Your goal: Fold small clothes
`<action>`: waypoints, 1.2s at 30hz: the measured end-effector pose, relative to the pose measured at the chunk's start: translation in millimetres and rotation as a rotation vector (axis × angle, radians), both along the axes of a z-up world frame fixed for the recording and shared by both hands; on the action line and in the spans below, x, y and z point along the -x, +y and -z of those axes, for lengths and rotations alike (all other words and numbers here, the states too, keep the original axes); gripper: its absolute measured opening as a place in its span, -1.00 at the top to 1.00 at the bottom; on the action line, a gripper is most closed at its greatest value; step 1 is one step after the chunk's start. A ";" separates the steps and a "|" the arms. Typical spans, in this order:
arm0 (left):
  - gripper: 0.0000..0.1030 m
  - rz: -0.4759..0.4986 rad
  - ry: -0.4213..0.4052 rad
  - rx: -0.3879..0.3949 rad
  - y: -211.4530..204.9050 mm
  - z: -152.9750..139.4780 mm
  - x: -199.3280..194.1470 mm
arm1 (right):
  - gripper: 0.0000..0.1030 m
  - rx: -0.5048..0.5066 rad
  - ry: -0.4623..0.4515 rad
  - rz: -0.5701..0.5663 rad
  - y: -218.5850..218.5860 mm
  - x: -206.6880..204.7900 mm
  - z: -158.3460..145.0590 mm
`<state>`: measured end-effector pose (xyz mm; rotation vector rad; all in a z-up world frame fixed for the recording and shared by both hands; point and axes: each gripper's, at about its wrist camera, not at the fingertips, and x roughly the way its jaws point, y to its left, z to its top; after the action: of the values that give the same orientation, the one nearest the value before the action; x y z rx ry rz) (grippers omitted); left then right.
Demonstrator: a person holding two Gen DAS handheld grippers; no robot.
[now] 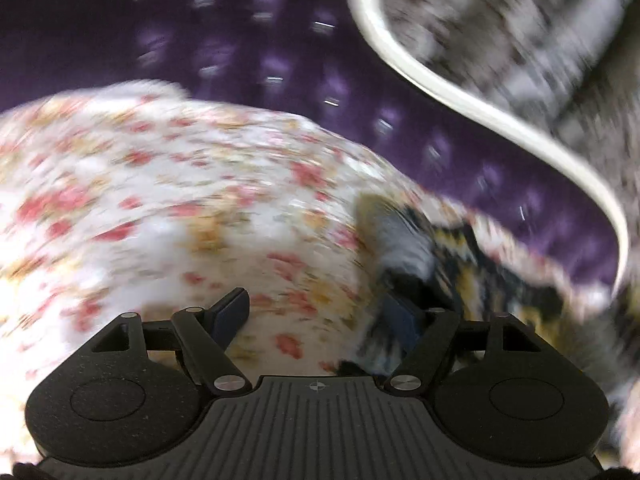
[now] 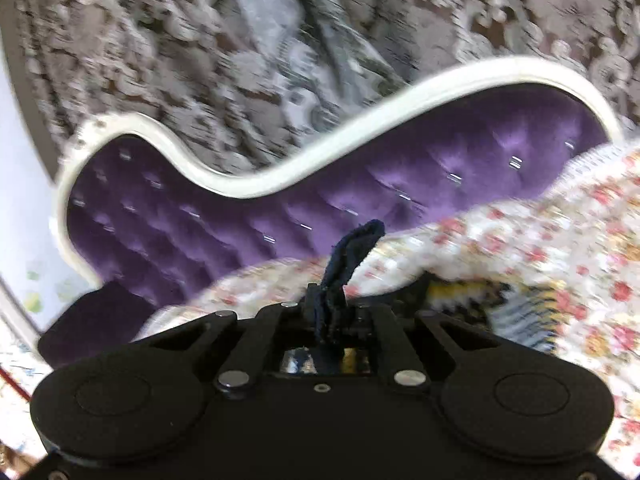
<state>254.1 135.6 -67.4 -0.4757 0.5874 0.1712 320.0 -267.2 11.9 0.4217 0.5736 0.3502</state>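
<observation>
A small knitted garment (image 1: 452,256), dark blue with yellow and white patterning, lies blurred on the floral bedspread (image 1: 160,184). My left gripper (image 1: 316,304) hovers open at the garment's left edge. Its right finger (image 1: 400,324) is against the fabric, and only bedspread shows between the fingers. In the right wrist view, my right gripper (image 2: 326,304) is shut on a dark blue edge of the garment (image 2: 352,252), which sticks up above the jaws. The rest of the patterned garment (image 2: 504,308) trails to the right on the bedspread (image 2: 540,240).
A purple tufted bed board (image 1: 280,60) with a curved white frame (image 1: 440,88) rises behind the bedspread. It also shows in the right wrist view as the same bed board (image 2: 240,220). A grey patterned carpet (image 2: 280,40) lies beyond it. Both views are motion-blurred.
</observation>
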 end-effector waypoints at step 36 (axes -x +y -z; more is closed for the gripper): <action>-0.86 0.092 0.114 -0.295 -36.8 8.8 -58.5 | 0.54 0.154 0.237 0.167 -64.1 0.1 86.4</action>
<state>312.6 98.9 -76.2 -0.1535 0.6812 0.1945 319.9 -331.3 -74.4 0.3614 0.7853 0.0946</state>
